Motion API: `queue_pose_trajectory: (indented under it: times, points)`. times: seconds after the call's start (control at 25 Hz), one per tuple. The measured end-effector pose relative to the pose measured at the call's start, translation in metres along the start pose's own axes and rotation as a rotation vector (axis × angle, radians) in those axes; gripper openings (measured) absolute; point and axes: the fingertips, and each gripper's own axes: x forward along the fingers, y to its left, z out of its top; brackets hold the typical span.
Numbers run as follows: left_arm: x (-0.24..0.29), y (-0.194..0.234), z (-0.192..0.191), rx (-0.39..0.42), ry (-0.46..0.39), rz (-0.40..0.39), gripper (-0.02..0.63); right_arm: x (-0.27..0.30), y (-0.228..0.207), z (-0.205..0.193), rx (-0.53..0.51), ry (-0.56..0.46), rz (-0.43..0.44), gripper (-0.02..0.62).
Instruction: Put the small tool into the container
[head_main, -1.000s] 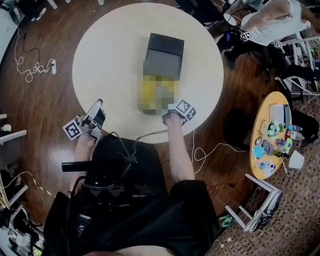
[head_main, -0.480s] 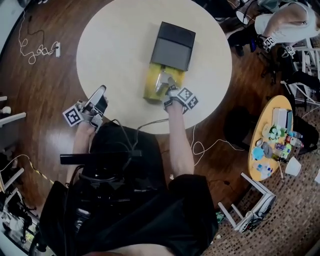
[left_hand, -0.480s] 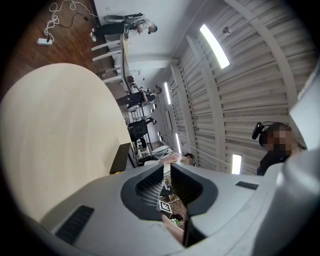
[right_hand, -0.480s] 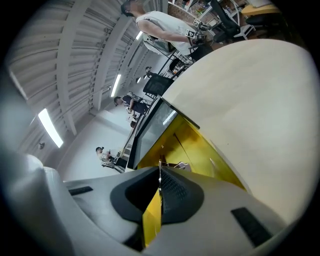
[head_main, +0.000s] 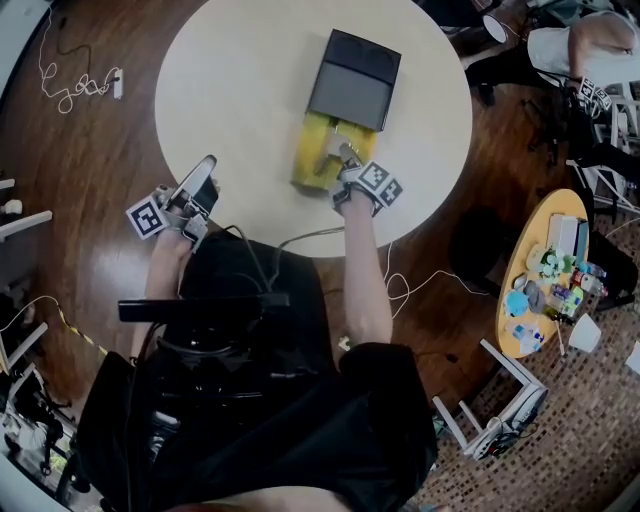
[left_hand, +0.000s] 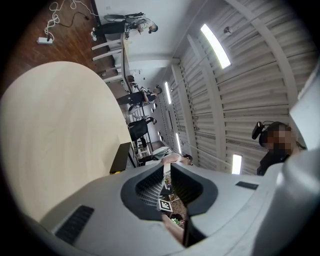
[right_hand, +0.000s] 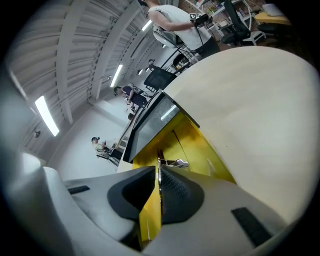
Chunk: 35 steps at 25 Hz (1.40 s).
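A yellow container (head_main: 310, 150) lies open on the round cream table (head_main: 240, 90), its dark lid (head_main: 355, 80) folded back beyond it. My right gripper (head_main: 340, 160) hangs over the container's near end. In the right gripper view its jaws (right_hand: 159, 172) pinch a thin metal small tool (right_hand: 177, 163) whose end reaches into the yellow container (right_hand: 200, 145); the jaws are opening. My left gripper (head_main: 205, 170) hovers at the table's near left edge, apart from the container. Its jaws (left_hand: 168, 175) stand a little open with nothing between them.
A low yellow side table (head_main: 550, 270) crowded with small items stands at the right. Cables (head_main: 70, 90) lie on the wooden floor at upper left. A person (head_main: 575, 45) bends over at the far upper right. A white frame (head_main: 500, 400) lies at lower right.
My right gripper has moved forward from the container's near edge to over its inside, carrying the tool. The left gripper has stayed at the table's edge.
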Motion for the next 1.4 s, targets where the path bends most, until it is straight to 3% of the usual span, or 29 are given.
queue_pose_trajectory:
  times: [0.12, 0.28, 0.44, 0.76, 0.92, 1.04, 1.16, 1.4]
  points:
    - [0.000, 0.000, 0.000, -0.006, -0.001, 0.004, 0.041, -0.002, 0.001, -0.002, -0.014, 0.020, -0.020, 0.045]
    - [0.002, 0.000, -0.001, -0.005, 0.007, 0.002, 0.041, -0.005, 0.005, -0.005, -0.010, 0.047, -0.018, 0.138]
    - [0.004, 0.002, -0.002, -0.006, 0.018, 0.001, 0.041, -0.013, 0.013, -0.005, -0.023, 0.050, 0.005, 0.183]
    - [0.008, 0.004, -0.008, -0.016, 0.038, 0.002, 0.041, -0.048, 0.017, -0.010, -0.124, 0.061, 0.028, 0.186]
    - [0.013, 0.004, -0.011, -0.020, 0.049, -0.001, 0.041, -0.060, 0.025, -0.017, -0.226, 0.095, 0.058, 0.186]
    - [0.014, 0.004, -0.010, -0.018, 0.055, -0.005, 0.041, -0.067, 0.037, -0.030, -0.344, 0.137, 0.078, 0.186]
    - [0.015, 0.003, -0.011, -0.021, 0.054, -0.003, 0.041, -0.072, 0.036, -0.043, -0.535, 0.185, 0.047, 0.186]
    - [0.013, 0.004, -0.014, -0.021, 0.056, 0.006, 0.041, -0.080, 0.018, -0.069, -1.060, 0.307, -0.051, 0.184]
